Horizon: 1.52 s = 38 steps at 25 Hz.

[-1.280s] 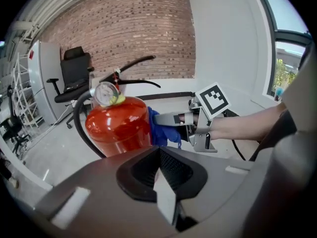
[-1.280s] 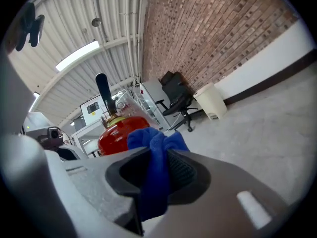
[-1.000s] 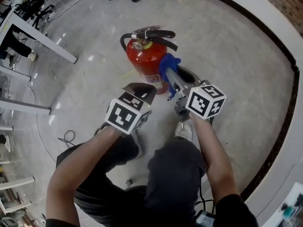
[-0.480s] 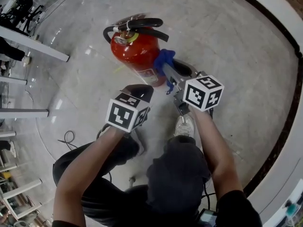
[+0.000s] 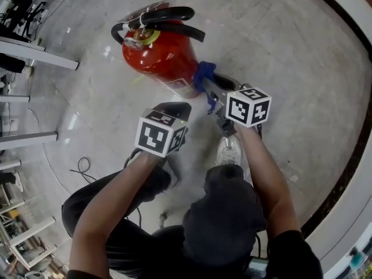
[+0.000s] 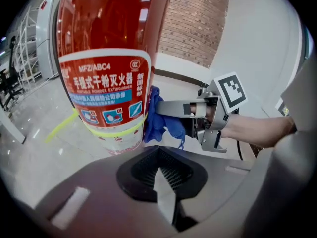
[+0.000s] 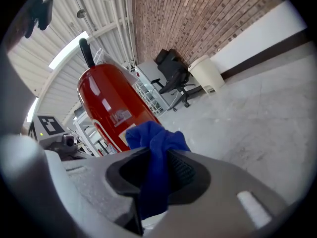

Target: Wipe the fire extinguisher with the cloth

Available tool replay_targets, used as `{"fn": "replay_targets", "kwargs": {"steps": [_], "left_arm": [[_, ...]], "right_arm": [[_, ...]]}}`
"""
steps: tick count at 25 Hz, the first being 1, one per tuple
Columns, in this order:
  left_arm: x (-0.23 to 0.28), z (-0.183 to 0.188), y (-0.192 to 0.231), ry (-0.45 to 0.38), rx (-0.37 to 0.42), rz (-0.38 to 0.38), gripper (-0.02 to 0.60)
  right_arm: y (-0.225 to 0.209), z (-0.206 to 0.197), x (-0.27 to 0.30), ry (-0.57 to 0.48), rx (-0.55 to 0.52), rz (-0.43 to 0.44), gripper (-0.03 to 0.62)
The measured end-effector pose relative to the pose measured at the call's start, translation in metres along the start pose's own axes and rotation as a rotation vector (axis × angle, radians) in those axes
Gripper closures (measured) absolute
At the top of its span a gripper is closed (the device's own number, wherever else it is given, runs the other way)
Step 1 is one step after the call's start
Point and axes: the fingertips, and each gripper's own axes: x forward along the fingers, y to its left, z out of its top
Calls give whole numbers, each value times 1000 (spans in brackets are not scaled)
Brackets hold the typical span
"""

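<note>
A red fire extinguisher [image 5: 157, 57] with a black hose and handle stands on the grey floor; its printed label [image 6: 104, 95] fills the left gripper view. My right gripper [image 5: 204, 85] is shut on a blue cloth [image 5: 204, 73]. The blue cloth [image 6: 157, 118] lies against the cylinder's lower right side, beside the label. In the right gripper view the blue cloth [image 7: 156, 143] bunches up between the jaws in front of the red extinguisher [image 7: 106, 108]. My left gripper [image 5: 177, 109] is shut on nothing and hangs just short of the extinguisher's base, apart from it.
White table legs [image 5: 35, 57] run along the left. A thin cable [image 5: 81, 168] lies on the floor behind my left arm. My shoe [image 5: 228, 150] sits under the right gripper. A dark skirting band [image 5: 349, 156] curves along the right. An office chair [image 7: 173, 76] and a bin [image 7: 205, 73] stand far off.
The right gripper has carried the blue cloth down the extinguisher's side toward its base. The left gripper has sunk too, still shut and not holding anything.
</note>
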Motion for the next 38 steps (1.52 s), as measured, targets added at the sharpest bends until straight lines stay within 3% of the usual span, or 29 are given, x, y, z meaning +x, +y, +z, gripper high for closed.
{"fn": "replay_targets", "kwargs": {"steps": [13,19,21,26,38], "left_arm": [[36,-26,13,55,-63,-5,577],[48,-19,10,58,-45,-16,577],[50,-20,9,60,-37,-20,577],[51,-22,12,65,-37,-21,577],[5,14,6,-33,20,28,577]], "right_arm": [[-61,-85,32,283,25,-81,496],[-84,-110,41,436,14,-134,496],[-89,-107,44,420,59,-120,496],[-89,-72,48,266,298,-30,496],[13,71,5,34,172,173,496]]}}
